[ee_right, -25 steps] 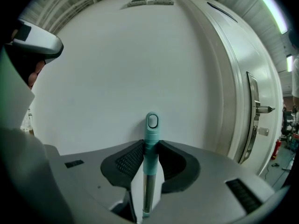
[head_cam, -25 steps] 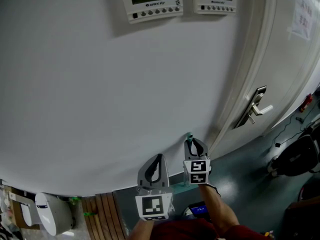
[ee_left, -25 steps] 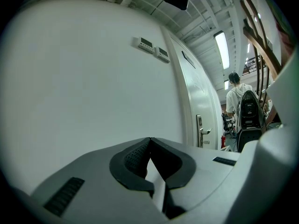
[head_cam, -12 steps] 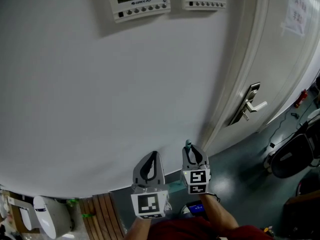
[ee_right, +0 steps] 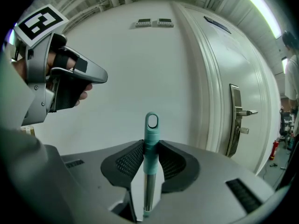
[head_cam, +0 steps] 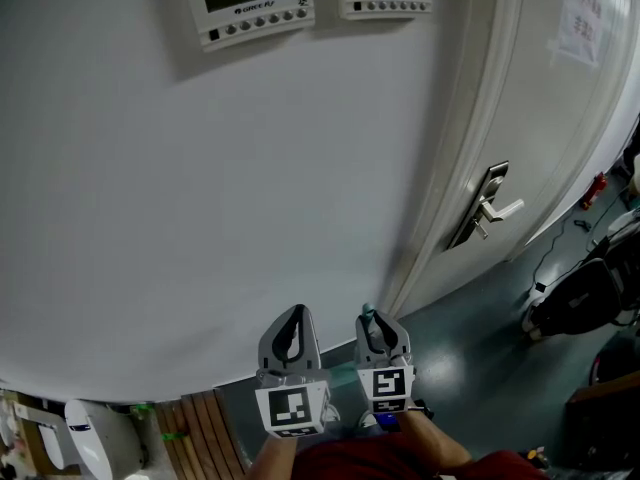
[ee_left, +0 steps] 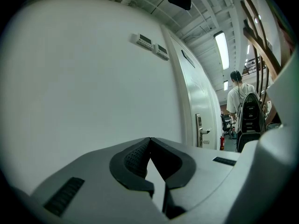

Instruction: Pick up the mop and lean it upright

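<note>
The mop shows only as its handle: a metal shaft (ee_right: 148, 185) topped by a teal cap with a hanging loop (ee_right: 151, 124). It stands upright, close in front of the white wall (ee_right: 140, 69). My right gripper (ee_right: 150, 144) is shut on the teal cap just below the loop. In the head view the cap's tip (head_cam: 368, 311) pokes out above the right gripper (head_cam: 379, 330). My left gripper (head_cam: 289, 330) hangs beside it, to its left, holding nothing. Its jaws meet at the tips (ee_left: 149, 141). The mop head is hidden.
Two wall control panels (head_cam: 250, 3) hang high on the wall. To the right is a white door with a lever handle (head_cam: 487, 208). Wooden slats (head_cam: 200, 423) and a white appliance (head_cam: 95, 433) lie at lower left. A person with a backpack (ee_left: 243, 111) stands farther off.
The right gripper, still shut on the mop handle, has shifted lower and left in the head view, nearer the left gripper. The left gripper has hardly moved.
</note>
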`<state>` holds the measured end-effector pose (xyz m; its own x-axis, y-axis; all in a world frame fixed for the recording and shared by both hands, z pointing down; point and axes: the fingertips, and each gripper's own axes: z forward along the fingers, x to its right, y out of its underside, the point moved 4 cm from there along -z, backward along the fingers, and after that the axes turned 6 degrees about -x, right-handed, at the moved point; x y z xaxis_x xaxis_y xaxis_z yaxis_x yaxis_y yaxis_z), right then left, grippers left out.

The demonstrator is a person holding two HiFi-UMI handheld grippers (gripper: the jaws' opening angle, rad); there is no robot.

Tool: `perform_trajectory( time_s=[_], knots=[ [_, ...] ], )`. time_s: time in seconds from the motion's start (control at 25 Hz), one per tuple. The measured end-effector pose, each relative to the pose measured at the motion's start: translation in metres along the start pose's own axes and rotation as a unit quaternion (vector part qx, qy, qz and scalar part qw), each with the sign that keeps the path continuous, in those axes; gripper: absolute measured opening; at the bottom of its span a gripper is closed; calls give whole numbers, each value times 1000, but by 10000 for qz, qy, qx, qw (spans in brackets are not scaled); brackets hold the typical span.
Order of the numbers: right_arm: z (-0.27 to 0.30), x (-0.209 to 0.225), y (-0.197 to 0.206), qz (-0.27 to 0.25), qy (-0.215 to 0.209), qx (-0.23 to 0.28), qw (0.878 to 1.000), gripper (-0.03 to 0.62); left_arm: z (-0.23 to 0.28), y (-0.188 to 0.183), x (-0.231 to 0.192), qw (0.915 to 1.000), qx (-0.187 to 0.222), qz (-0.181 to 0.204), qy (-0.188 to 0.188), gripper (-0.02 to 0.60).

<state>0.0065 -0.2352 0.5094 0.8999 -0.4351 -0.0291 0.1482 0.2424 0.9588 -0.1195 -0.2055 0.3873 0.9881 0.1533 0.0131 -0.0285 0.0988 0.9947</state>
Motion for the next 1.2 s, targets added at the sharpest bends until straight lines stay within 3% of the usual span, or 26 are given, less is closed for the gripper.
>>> perform_trajectory(
  time_s=[0.8, 1.2],
  knots=[
    [-13, 4, -1, 76, -66, -28, 9999, 107, -1, 0, 2, 10000, 21, -25, 34, 14],
    [-39, 5, -42, -24, -36, 451, 9990, 107, -6, -3, 2, 10000, 73, -29, 41, 14]
  ],
)
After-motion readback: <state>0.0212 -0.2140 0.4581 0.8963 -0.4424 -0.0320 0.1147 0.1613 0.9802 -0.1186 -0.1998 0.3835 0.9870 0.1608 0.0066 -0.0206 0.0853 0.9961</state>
